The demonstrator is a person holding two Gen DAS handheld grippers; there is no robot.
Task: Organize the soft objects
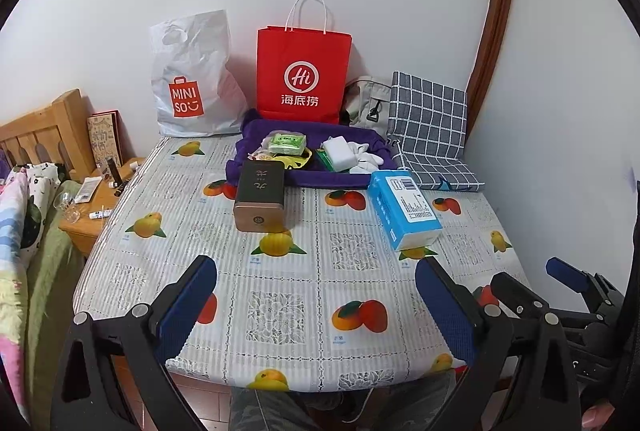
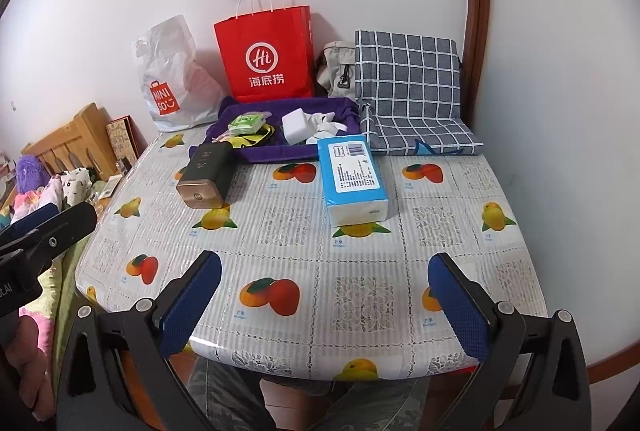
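Both of your claws hang spread wide and empty over the near edge of the bench [image 2: 400, 191]: the left claw [image 1: 316, 287] and, just beside it, the right claw [image 2: 325, 283], neither touching anything. Take the blue tissue pack [image 2: 354, 177] as your landmark; it lies flat on the fruit-print cover, well ahead of the right claw. To judge by its look it is light and squashy under a slick plastic wrap, so I would close across its narrow width near the middle and squeeze gently, since a hard pinch will likely dent it and a grip at one end may let it slide. Left of the pack lies the dark tin box [image 2: 206, 175] on its side; it looks rigid and is probably not one of your soft things. Just behind the pack sits the purple cloth tray [image 2: 280, 153], holding a white sponge-like block [image 2: 296, 127], crumpled white fabric [image 2: 326, 125] and a green wipes packet [image 2: 247, 123]. These should all give under the fingers; take the fabric by a raised fold. Right of the tray, behind the pack, the checked cushion [image 2: 408, 87] leans against the wall: bulky, floppy, best gripped at an edge.
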